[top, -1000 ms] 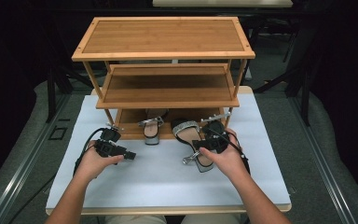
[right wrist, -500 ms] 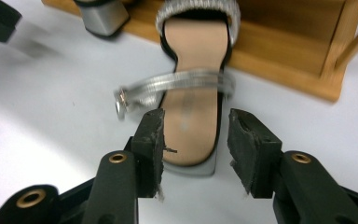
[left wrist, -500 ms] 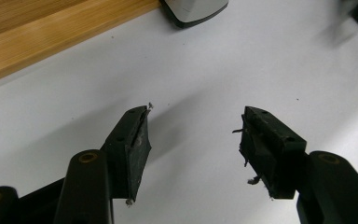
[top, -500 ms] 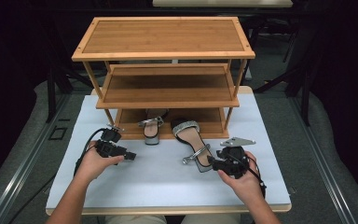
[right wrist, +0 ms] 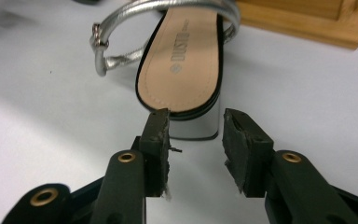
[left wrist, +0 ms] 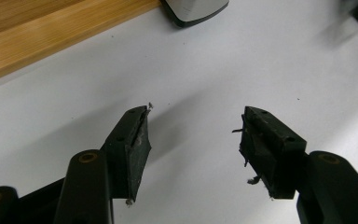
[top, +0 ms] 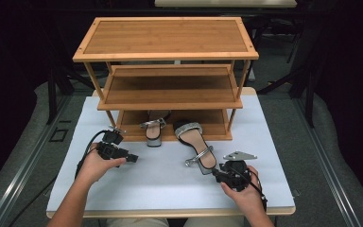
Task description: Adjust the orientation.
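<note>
Three-tier bamboo shoe rack sits at the back of the white tabletop, top and middle tiers bare. Two silver block-heel sandals: one rests on the bottom tier, heel end sticking out past the front edge; the other lies at an angle, toe strap on the bottom tier's front edge, heel end out on the tabletop toward the person's right hand. Right tool sits at that sandal's heel end; in the right gripper view the tool has its jaws narrowed, just been closing, tips right at the silver heel block, gap visible between the pads, pads not seen pressing on the heel, nothing clamped. Tan insole carries a printed brand word; reads roughly "DUSTO" but too soft to confirm. Silver ankle strap with buckle loops up at the left of that view. Left tool is held low over bare tabletop in front of the rack's left side, well apart from both sandals; left gripper view shows its jaws spread apart, empty, pads frayed.
</note>
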A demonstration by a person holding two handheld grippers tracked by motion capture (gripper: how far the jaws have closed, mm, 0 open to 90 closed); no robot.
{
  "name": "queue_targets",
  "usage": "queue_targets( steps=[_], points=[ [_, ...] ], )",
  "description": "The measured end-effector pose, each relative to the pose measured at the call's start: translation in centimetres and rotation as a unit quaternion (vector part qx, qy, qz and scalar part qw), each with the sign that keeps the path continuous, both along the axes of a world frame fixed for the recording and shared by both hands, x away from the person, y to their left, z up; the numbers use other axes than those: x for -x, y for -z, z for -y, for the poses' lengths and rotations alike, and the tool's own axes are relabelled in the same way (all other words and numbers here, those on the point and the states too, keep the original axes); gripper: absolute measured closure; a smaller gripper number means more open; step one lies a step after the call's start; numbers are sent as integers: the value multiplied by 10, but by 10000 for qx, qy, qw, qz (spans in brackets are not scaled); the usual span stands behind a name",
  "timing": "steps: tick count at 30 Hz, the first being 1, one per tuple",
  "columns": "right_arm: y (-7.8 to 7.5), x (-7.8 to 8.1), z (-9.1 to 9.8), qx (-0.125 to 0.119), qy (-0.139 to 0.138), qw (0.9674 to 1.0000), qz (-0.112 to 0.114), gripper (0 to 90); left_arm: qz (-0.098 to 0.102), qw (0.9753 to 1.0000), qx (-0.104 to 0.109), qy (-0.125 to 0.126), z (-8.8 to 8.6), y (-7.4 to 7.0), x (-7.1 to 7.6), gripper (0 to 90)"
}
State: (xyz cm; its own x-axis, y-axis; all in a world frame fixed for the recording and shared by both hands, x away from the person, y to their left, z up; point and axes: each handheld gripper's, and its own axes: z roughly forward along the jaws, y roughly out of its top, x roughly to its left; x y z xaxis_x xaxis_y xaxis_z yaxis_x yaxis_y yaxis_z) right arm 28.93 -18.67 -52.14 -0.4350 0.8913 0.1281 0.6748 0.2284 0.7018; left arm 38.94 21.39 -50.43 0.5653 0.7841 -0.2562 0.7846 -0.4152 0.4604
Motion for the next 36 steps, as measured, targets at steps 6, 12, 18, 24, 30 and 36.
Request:
queue_targets(
  steps=[6, 12, 18, 24, 30, 36],
  points=[
    [12, 1, -4, -3, -47, 10000, 53, 627, 3, 10000, 18, -16, 1, 0, 0, 419],
    [19, 1, -9, -15, 19, 9998, 186, 641, 7, 10000, 5, -19, 1, 2, 0, 419],
    [18, 3, -14, -81, 31, 9997, 209, 637, -6, 10000, -8, -9, 2, 2, 0, 419],
    [10, -3, -17, -241, 115, 9996, 128, 611, -2, 10000, 4, -3, 3, 2, 0, 419],
    [9, -9, -33, -383, -174, 9990, 132, 566, 14, 10000, 18, -22, 2, 2, 0, 419],
    [5, -20, -42, -367, -21, 9990, 235, 567, 2, 10000, 12, -22, 1, 2, -1, 419]
  ],
)
